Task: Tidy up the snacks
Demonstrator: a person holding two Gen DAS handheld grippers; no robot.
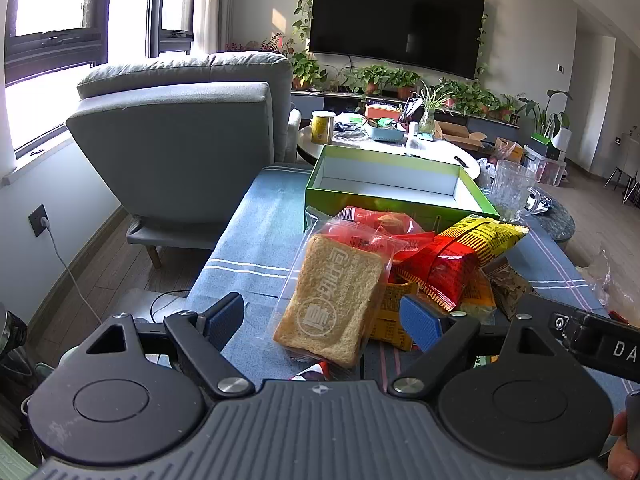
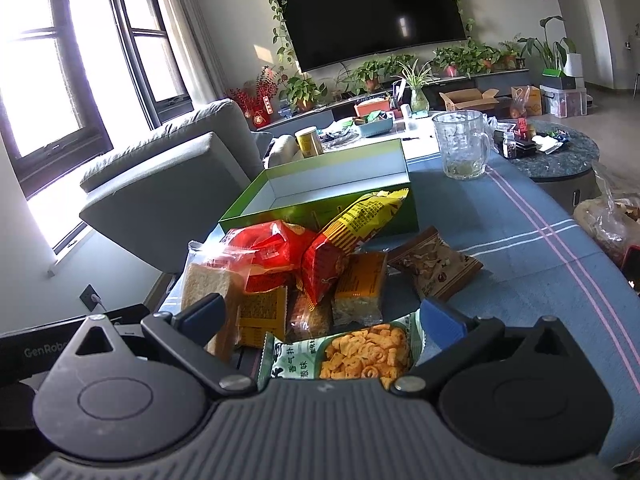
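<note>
Heaped on a blue cloth with white and pink stripes [image 1: 256, 240], a pile of snack packets just in front of an open green cardboard box with a white inside [image 1: 384, 178], empty as far as visible; at 12 o'clock from the left gripper [image 1: 322, 320], jaws spread wide with nothing held, a slice of toast sealed in a clear plastic wrapper [image 1: 334, 300] lying between the blue finger pads [image 1: 224, 318] without clear contact; at 1 o'clock of the toast, a red and yellow crinkled snack bag [image 1: 460, 256] on top of the pile, a red packet [image 1: 384, 226] behind it, orange flat packets [image 1: 394, 304] underneath; at 3 o'clock of the pile, a brown printed packet [image 1: 510, 284] resting on the cloth; beyond the box at 1 o'clock, a clear glass mug with a handle [image 1: 512, 190]; in the right wrist view, the right gripper [image 2: 322, 320] likewise wide open and empty, poised over a green and white packet picturing orange curled crisps [image 2: 360, 354] at 6 o'clock of the pile; whether its pads touch that packet, impossible to tell; at 10 o'clock, a grey upholstered armchair [image 2: 168, 168]; farther back, a large dark wall-mounted television [image 2: 372, 12] framed by trailing green plants [image 2: 280, 20].
</note>
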